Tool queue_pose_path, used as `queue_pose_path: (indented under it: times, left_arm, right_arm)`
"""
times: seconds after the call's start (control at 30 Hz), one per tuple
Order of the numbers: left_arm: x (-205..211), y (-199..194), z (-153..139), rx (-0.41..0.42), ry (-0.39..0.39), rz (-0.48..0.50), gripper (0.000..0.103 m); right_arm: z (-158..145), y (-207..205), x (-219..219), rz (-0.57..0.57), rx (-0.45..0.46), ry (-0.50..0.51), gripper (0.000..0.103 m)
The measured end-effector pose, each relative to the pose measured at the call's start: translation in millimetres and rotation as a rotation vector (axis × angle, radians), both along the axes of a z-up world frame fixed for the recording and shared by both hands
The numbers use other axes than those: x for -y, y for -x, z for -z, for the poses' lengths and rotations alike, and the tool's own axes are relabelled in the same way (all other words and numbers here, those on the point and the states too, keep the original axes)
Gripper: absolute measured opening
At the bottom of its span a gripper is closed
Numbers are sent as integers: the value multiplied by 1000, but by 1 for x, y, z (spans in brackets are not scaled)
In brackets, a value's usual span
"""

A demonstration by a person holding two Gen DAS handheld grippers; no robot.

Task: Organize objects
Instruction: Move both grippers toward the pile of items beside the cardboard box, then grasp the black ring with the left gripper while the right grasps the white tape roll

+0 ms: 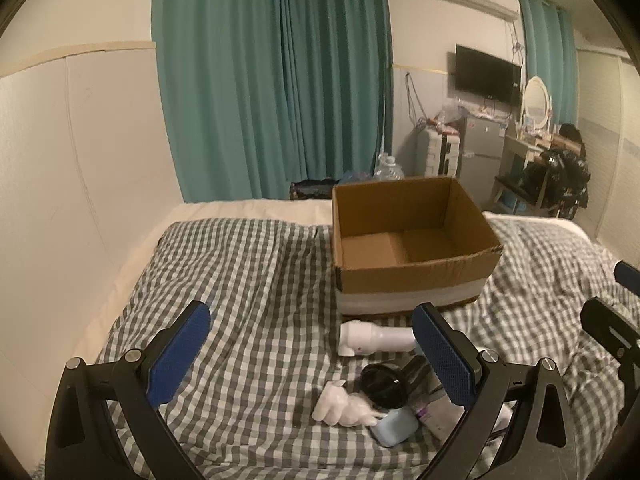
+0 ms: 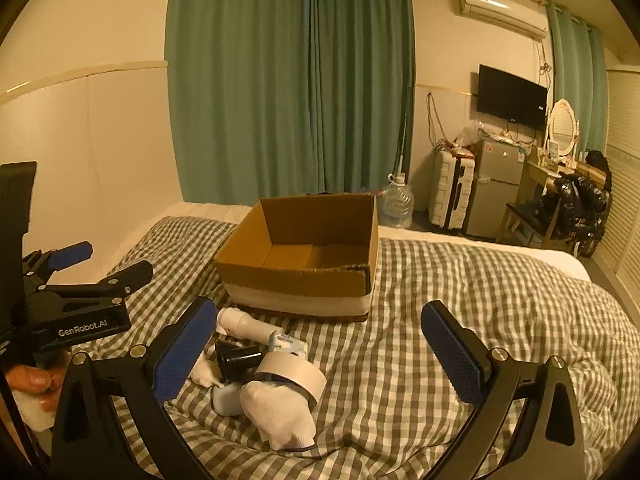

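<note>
An open, empty cardboard box (image 1: 412, 268) (image 2: 296, 276) stands on the checked bed cover (image 1: 248, 280) (image 2: 460, 300). In front of it lies a pile of small items: a white tube-shaped device (image 1: 374, 338) (image 2: 246, 326), a black round object (image 1: 384, 386) (image 2: 238, 356), a crumpled white glove (image 1: 340, 404), a light blue item (image 1: 394, 426), a tape roll (image 2: 292, 374) and a white sock (image 2: 278, 414). My left gripper (image 1: 312, 354) is open above the pile's left side. My right gripper (image 2: 320, 350) is open above the pile's right side. Both are empty.
The bed meets a cream wall (image 1: 60, 160) on the left. Green curtains (image 1: 276, 76) hang behind the bed. A water jug (image 2: 394, 202), a suitcase (image 2: 450, 190), a small fridge (image 2: 494, 188) and a cluttered desk (image 2: 568, 176) stand at the far right.
</note>
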State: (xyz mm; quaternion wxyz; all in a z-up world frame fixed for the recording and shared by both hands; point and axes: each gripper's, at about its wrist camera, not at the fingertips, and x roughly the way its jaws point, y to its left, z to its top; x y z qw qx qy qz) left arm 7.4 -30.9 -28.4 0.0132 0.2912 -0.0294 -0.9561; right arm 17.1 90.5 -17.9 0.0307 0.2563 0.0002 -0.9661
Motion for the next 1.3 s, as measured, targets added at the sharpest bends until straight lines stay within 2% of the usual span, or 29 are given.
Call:
queue_pose_path:
  times: [0.13,0.27,0.4,0.63,0.93,1.13,1.17,1.2,1.3]
  left_arm:
    - [2,14,19,77,-35,42,103]
    - [-2,24,40,138,-10,47,102]
    - [-8,35,58,215,-52,93,102]
    - [-37,50,88,304,16,164,102]
    - [-51,72,121,438,21,231,99]
    - [-55,77,131,475,21,254,86]
    - [-57,77,132,474,24,261,80]
    - [-58,77,132,474,22,274,68]
    - [-64,77,135,489,22,317,49]
  right_arm:
    - [17,8,4,-28,42,-6,103]
    - [42,19,8,-47,107,-20,103]
    - [67,28,5,-53,172,-17,103]
    - [105,39,0,-69,275,5,103]
    - [130,48,1,-99,341,15,103]
    - [128,60,-12,-82,333,15,101]
    - [127,64,-12,-82,336,11,98]
    - [129,69,-13,-85,341,12,96]
    - [133,80,-14,-104,362,32,77]
